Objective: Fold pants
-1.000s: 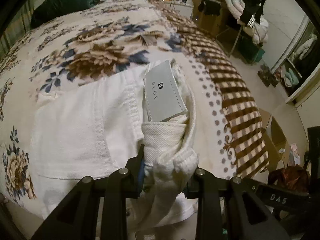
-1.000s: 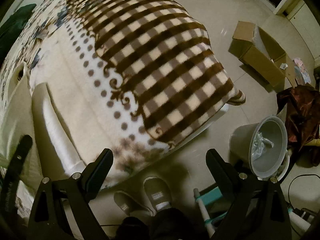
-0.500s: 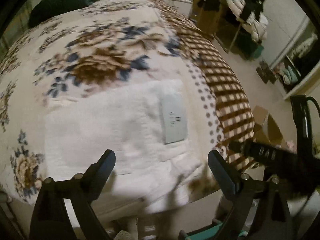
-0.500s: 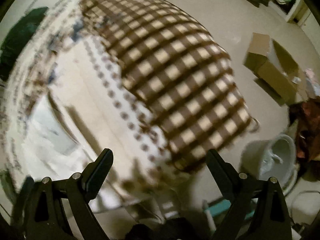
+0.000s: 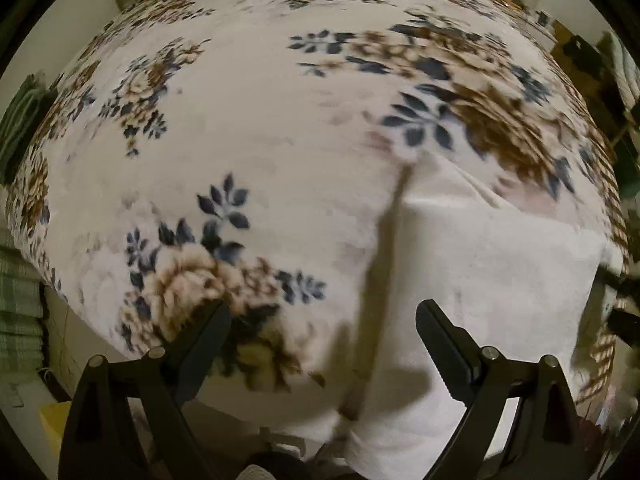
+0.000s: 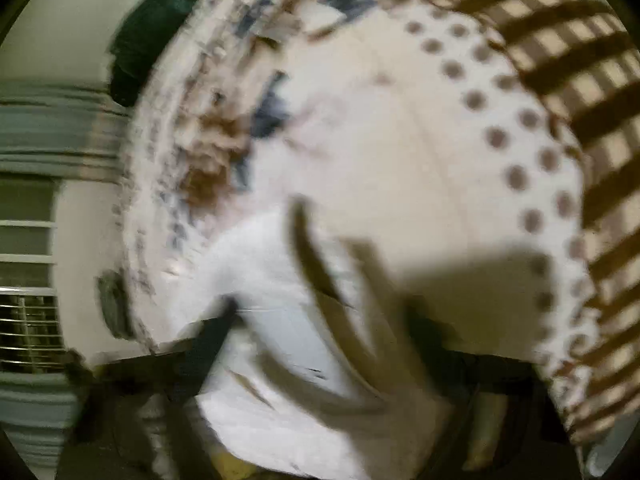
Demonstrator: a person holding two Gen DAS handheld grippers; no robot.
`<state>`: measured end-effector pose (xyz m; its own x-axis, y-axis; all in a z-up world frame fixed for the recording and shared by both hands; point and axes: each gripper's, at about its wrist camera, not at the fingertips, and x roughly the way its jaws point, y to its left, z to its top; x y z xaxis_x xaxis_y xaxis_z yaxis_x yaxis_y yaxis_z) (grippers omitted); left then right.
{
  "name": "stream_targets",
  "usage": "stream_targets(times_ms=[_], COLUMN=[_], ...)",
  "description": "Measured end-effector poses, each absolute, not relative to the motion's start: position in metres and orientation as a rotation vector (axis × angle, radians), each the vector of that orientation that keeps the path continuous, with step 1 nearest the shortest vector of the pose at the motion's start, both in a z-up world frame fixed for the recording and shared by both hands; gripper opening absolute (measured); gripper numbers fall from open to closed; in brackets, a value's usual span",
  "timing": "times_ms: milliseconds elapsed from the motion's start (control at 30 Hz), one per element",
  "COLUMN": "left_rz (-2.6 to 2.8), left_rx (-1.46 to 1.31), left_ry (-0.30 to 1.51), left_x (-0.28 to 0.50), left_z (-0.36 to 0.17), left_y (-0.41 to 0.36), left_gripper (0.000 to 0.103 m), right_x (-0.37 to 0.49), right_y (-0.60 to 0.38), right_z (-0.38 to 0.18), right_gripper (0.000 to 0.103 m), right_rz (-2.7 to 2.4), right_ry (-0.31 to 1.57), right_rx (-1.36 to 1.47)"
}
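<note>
I see my left gripper [image 5: 324,332] wide open, holding nothing, above the white pants [image 5: 492,280] lying flat by the blanket [image 5: 248,128] edge; my right gripper [image 6: 320,344] is too blurry to tell.

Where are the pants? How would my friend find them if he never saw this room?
Look at the big flowery blanket covering the bed. The pants lie folded on it near the front edge, by the brown checked border. They are the only plain white thing, with no flowers or dots.
</note>
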<state>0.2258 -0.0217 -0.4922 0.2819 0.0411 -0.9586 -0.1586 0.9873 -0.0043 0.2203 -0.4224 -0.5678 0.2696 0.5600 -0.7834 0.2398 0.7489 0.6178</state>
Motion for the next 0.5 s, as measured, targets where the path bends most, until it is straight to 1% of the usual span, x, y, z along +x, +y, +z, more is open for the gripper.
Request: stream_targets(times_ms=[33, 67, 167, 333, 433, 500], left_rz=[0.137, 0.134, 0.1, 0.025, -0.016, -0.04], left_rx=[-0.111, -0.116, -0.146, -0.178, -0.181, -0.181], left_ry=[1.277, 1.269, 1.272, 1.26, 1.27, 1.288], left_x=[0.228, 0.231, 0.242, 0.268, 0.285, 0.297], left_z=[-0.493, -0.493, -0.493, -0.491, -0.499, -0.509], left_y=[-0.02, -0.019, -0.025, -0.047, -0.063, -0.074], left_gripper=[0.094, 0.094, 0.094, 0.094, 0.094, 0.094], right_x=[0.218, 0.215, 0.201, 0.162, 0.142, 0.137], right_y=[-0.418, -0.412, -0.41, -0.446, -0.477, -0.49], right_z=[-0.559, -0.551, -0.533, -0.497, -0.496, -0.507], right_gripper=[0.013, 0.012, 0.011, 0.011, 0.011, 0.011], right_rz=[0.196, 0.191, 0.144, 0.009, -0.057, -0.072], right_ry=[1.289, 1.273, 1.26, 1.212, 1.211, 1.228], right_rx=[0.674, 0.638, 0.657, 0.675, 0.702, 0.702])
